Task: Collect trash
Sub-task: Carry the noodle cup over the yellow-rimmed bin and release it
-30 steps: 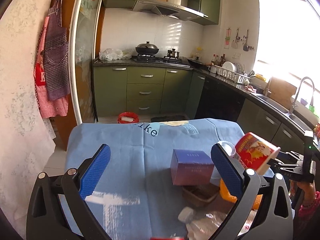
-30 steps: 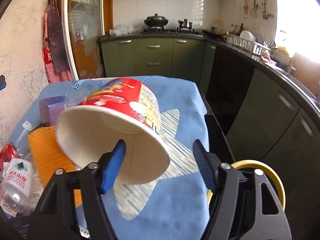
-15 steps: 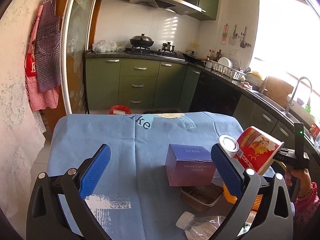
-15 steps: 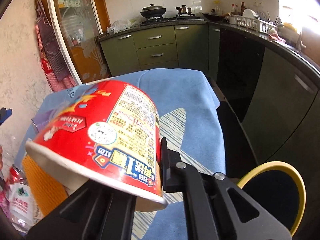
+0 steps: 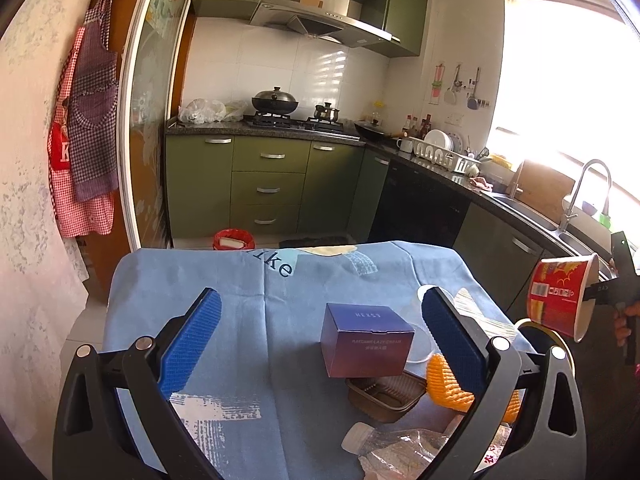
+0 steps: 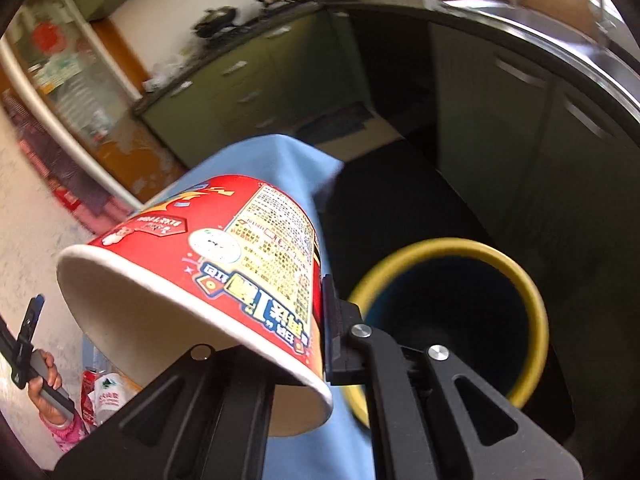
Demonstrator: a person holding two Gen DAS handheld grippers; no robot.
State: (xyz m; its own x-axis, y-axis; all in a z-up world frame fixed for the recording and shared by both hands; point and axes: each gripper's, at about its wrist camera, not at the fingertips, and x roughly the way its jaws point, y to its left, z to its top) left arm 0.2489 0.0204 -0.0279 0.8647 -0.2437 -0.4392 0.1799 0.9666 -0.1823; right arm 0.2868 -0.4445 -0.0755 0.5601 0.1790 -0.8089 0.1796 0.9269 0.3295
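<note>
My right gripper [image 6: 280, 344] is shut on a red instant-noodle cup [image 6: 208, 280], held tilted in the air beside the table's right edge; the cup also shows in the left wrist view [image 5: 560, 296]. A yellow-rimmed trash bin [image 6: 460, 320] stands on the floor just right of and below the cup. My left gripper [image 5: 320, 340] is open and empty above the blue tablecloth [image 5: 224, 280]. On the cloth lie a purple box [image 5: 366, 340], a brown tray [image 5: 384, 396], an orange mesh piece [image 5: 444, 380] and a crushed plastic bottle [image 5: 400, 448].
Green kitchen cabinets [image 5: 268, 184] and a counter with a sink [image 5: 532, 216] run along the back and right. A red tub [image 5: 233, 239] sits on the floor beyond the table. Aprons [image 5: 84, 128] hang on the left wall.
My right gripper has carried the noodle cup rightward off the table's edge toward the yellow-rimmed bin, tilting down. The left gripper stays open over the cloth, pulled back slightly.
</note>
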